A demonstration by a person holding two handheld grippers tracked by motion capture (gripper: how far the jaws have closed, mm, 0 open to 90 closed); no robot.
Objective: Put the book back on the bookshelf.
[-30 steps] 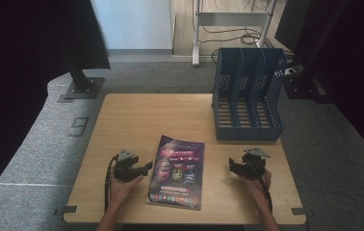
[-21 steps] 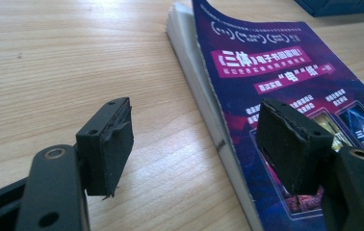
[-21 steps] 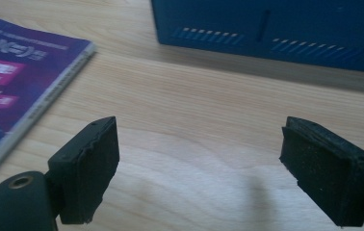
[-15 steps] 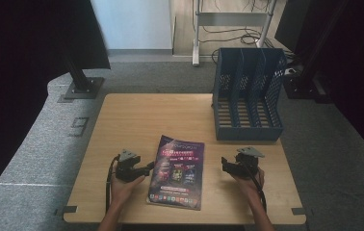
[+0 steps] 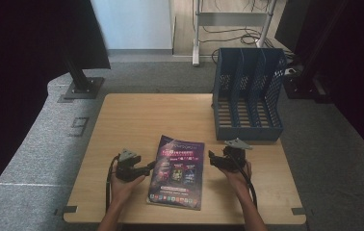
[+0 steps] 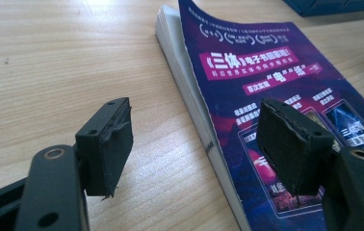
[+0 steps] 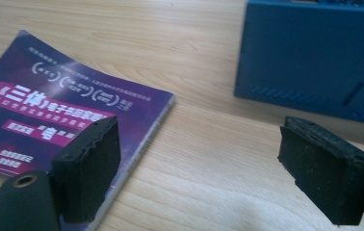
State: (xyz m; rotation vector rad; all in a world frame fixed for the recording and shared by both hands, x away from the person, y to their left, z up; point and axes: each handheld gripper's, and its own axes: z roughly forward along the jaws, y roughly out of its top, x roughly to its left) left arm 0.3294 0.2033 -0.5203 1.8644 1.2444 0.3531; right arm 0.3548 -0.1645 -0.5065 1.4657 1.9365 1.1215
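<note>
High view, wooden table (image 5: 151, 115), grey carpet (image 5: 40, 139)

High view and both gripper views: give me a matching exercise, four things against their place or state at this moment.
Things:
1. magazine
2. blue file rack
3. left hand-held gripper
4. right hand-held gripper

Places or states:
A. stands at the table's far right
B. open, at the magazine's right edge
C. lies flat at the table's near middle
D. open, straddling the magazine's left edge

Pairs: 1-C, 2-A, 3-D, 4-B
</note>
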